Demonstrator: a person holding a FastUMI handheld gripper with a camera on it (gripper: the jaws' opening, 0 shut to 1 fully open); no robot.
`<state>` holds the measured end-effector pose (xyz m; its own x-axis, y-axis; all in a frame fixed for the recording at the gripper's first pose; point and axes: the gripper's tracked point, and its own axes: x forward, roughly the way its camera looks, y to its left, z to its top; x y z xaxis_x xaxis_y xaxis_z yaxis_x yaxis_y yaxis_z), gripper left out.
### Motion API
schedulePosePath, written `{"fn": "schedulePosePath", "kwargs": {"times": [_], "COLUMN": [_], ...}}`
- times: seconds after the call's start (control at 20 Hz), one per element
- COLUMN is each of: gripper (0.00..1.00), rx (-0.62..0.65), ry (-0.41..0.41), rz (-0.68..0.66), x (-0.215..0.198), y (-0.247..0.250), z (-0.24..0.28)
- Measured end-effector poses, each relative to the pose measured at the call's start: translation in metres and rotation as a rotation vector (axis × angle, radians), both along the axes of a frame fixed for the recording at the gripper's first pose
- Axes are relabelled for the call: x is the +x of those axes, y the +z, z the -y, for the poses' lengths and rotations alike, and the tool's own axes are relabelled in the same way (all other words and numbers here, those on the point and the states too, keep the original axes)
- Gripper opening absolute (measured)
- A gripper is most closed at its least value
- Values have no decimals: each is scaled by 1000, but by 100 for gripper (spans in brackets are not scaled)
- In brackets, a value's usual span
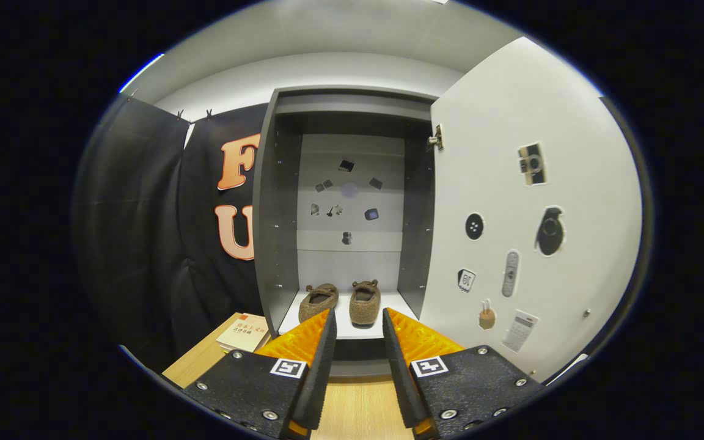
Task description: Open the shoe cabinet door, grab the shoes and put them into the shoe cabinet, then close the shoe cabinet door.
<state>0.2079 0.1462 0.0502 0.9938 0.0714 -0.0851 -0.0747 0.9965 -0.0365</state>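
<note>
The shoe cabinet (275,201) stands straight ahead with its white door (529,214) swung open to the right. Two brown fuzzy shoes sit side by side on its white bottom shelf (395,302): the left shoe (319,301) and the right shoe (365,301), toes pointing inward. My gripper (358,318) is open, held in front of the cabinet, with nothing between its fingers. The shoes lie just beyond the fingertips.
The door carries several stickers and a small knob (586,313) near its far edge. A book (244,333) lies on the wooden floor (358,409) left of the cabinet. Black cloth hangs to the left. Small stickers dot the cabinet's back panel.
</note>
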Motion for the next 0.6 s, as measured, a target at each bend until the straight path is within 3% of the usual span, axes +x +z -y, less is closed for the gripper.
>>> {"fn": "schedulePosePath", "kwargs": {"times": [0.2, 0.6], "gripper": [56, 60], "rx": [35, 39], "ry": [-75, -285], "rz": [20, 10], "x": [-48, -125], "y": [5, -1], "z": [38, 134]}}
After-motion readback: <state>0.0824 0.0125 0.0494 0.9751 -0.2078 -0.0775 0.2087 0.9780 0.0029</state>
